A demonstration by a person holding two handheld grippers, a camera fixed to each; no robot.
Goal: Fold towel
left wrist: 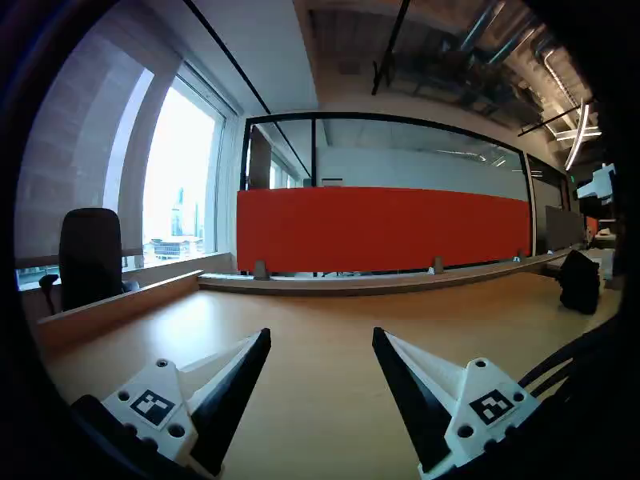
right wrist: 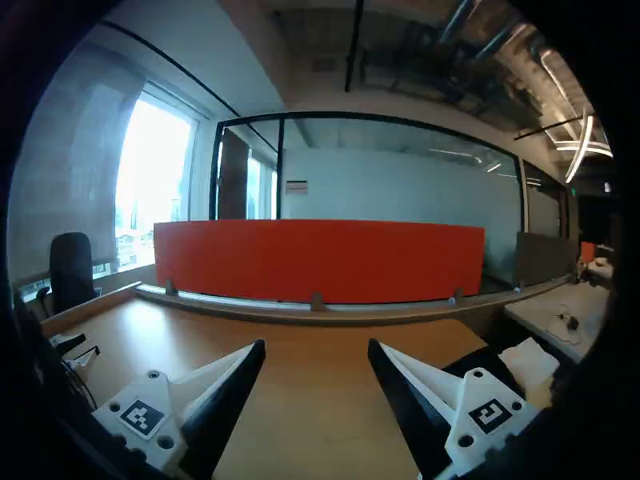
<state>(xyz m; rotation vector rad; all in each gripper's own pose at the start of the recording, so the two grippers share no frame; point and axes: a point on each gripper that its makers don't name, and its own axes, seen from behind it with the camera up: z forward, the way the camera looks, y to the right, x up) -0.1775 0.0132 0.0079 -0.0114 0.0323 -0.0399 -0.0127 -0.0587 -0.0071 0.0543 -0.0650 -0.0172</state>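
Wooden desk (left wrist: 320, 320) spans lower half of left gripper view, broad bare surface ahead. Far edge closed by orange divider panel (left wrist: 384, 228), left edge by low ledge under window (left wrist: 180, 192). Black office chair (left wrist: 90, 256) at mid left, black object (left wrist: 580, 280) at right edge.

Left gripper (left wrist: 320, 332): fingers spread wide, nothing between. Right gripper (right wrist: 316, 344): same, wide and empty.

White cloth-like item (right wrist: 530, 360) at lower right of right gripper view, just past right finger, beyond desk's right edge. Cannot tell if towel.
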